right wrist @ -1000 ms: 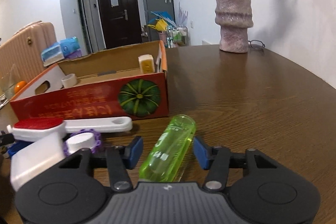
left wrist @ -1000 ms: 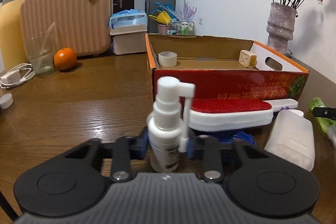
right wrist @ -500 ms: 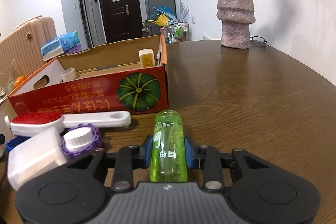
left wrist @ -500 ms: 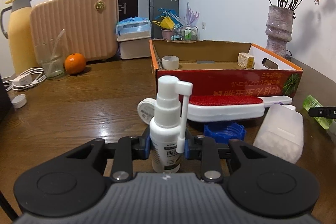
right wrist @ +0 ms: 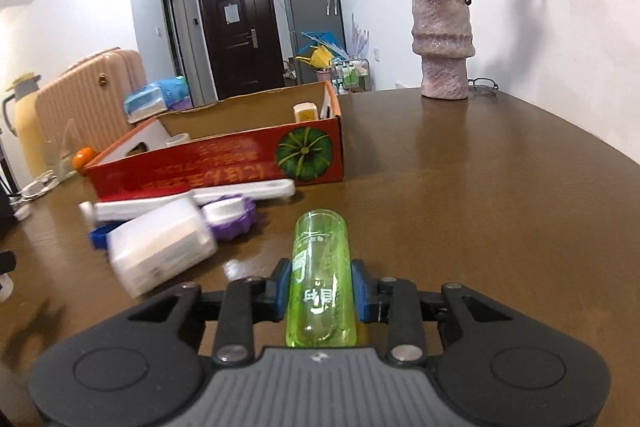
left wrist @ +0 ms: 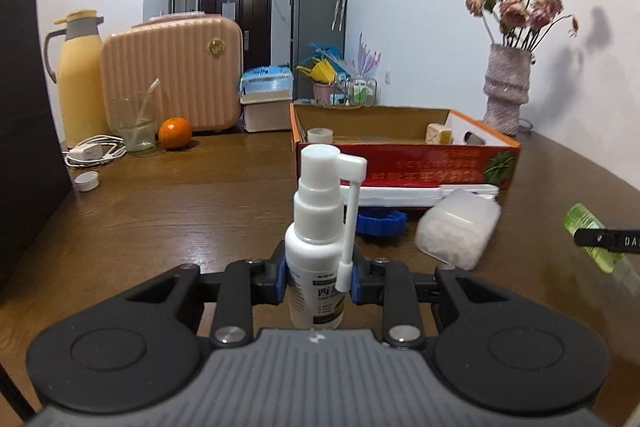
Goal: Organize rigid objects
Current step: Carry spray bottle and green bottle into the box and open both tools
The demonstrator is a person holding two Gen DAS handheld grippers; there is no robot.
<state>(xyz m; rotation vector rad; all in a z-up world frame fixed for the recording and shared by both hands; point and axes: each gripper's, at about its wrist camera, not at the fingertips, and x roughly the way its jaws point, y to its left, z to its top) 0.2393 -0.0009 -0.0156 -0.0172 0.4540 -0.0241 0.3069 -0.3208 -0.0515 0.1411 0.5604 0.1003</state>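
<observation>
Across the brown wooden table (right wrist: 480, 187) we see a red cardboard box (right wrist: 224, 163) with clutter before it. Our left gripper (left wrist: 318, 277) pinches an upright white spray bottle (left wrist: 316, 251); our right gripper (right wrist: 320, 289), its jaws having just closed, clamps a green tube (right wrist: 320, 279) lying lengthwise.

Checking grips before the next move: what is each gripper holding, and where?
Left gripper holds the white spray bottle upright by its body. Right gripper holds the green tube around its middle.
</observation>
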